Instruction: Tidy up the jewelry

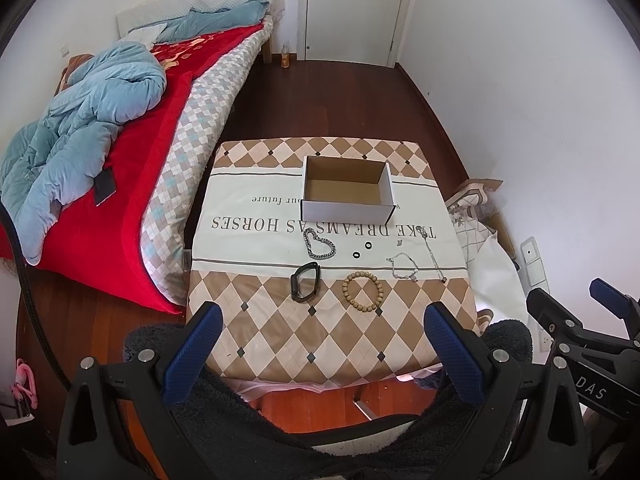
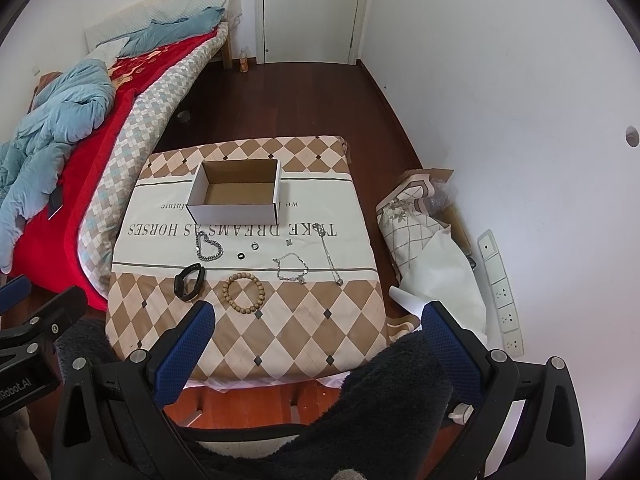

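Observation:
An open cardboard box point(image 1: 346, 191) point(image 2: 236, 192) stands empty on the cloth-covered table point(image 1: 320, 344) point(image 2: 304, 336). In front of it lie a silver chain bracelet point(image 1: 319, 243) point(image 2: 208, 246), two small black rings point(image 1: 361, 251) point(image 2: 247, 251), a black wristband point(image 1: 305, 281) point(image 2: 189, 276), a wooden bead bracelet point(image 1: 362, 292) point(image 2: 243, 292), a thin silver bracelet point(image 1: 404, 266) point(image 2: 291, 266), a silver necklace point(image 1: 431, 252) point(image 2: 329, 254) and a tiny earring point(image 2: 288, 242). My left gripper point(image 1: 324, 344) and right gripper point(image 2: 320, 340) are both open and empty, held back from the table's near edge.
A bed point(image 1: 120, 120) with a red blanket and a blue duvet runs along the left. Bags and cardboard point(image 2: 428, 240) lie on the floor right of the table, by a power strip point(image 2: 500, 292). A door point(image 1: 352, 8) is at the back.

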Action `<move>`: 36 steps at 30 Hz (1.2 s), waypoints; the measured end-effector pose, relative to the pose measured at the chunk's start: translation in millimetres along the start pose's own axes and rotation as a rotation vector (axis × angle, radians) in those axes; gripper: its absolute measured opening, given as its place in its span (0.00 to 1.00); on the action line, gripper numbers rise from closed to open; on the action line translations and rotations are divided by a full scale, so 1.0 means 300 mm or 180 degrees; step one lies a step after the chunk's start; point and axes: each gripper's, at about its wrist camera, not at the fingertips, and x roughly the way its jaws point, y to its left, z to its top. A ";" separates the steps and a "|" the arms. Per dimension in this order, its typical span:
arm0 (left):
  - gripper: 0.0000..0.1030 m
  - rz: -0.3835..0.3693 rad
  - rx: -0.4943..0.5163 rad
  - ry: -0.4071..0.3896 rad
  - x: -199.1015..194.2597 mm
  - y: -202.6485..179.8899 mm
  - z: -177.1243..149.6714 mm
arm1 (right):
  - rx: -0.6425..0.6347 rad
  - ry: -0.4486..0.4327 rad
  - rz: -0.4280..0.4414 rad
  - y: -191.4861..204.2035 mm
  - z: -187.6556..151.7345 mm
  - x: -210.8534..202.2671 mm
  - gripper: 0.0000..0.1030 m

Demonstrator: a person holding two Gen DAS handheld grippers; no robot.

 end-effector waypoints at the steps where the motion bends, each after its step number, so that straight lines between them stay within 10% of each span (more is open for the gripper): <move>1: 1.00 -0.0003 -0.0001 0.0001 -0.001 0.000 0.001 | 0.0001 0.0000 0.0000 0.000 -0.001 0.000 1.00; 36: 1.00 0.0018 -0.0050 0.0017 0.017 0.015 0.001 | 0.0025 0.0045 0.0011 -0.003 0.022 0.026 1.00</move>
